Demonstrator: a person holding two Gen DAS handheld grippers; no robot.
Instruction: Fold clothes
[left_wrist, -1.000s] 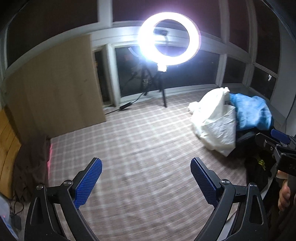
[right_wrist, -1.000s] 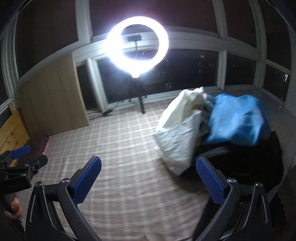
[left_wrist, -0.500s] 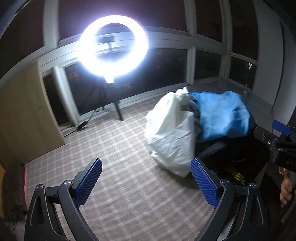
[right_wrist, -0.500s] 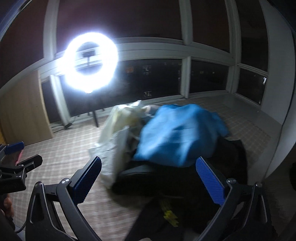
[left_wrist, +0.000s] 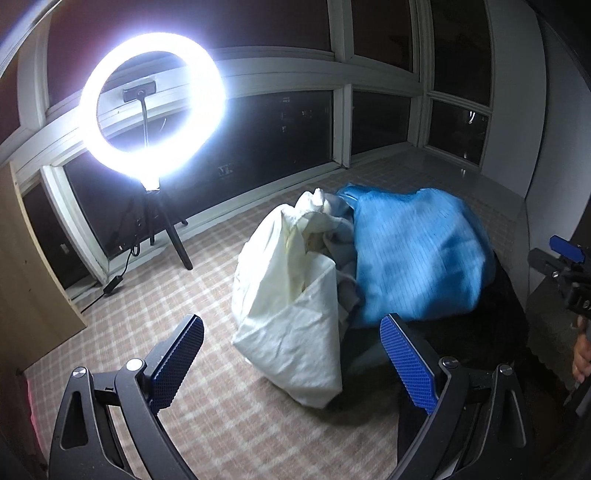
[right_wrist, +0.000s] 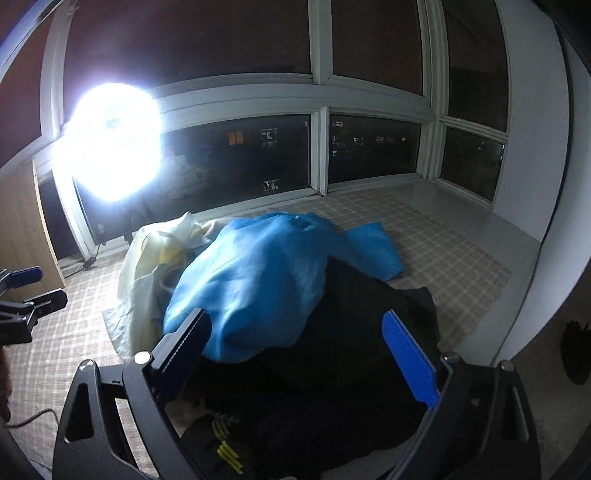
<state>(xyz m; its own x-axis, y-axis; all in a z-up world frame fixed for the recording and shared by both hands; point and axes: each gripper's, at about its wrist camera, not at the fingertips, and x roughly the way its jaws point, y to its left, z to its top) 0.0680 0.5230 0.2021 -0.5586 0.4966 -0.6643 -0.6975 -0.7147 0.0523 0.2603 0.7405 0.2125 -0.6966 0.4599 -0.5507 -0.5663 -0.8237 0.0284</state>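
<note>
Both grippers, left and right, are spread and empty above the pile. Centre frame, the blue garment looks soft and light; pinch a free edge, since it will sag.

- Left wrist cam: sits behind the left gripper, looks fwd and down along its fingers at the plaid mat; ring light upper left, white cloth near, centre.
- Right wrist cam: behind the right gripper, aimed further right, close over the black garment.
- Shared: blue garment, white cloth, ring light, windows; each cam catches the other gripper at its frame edge.
</note>
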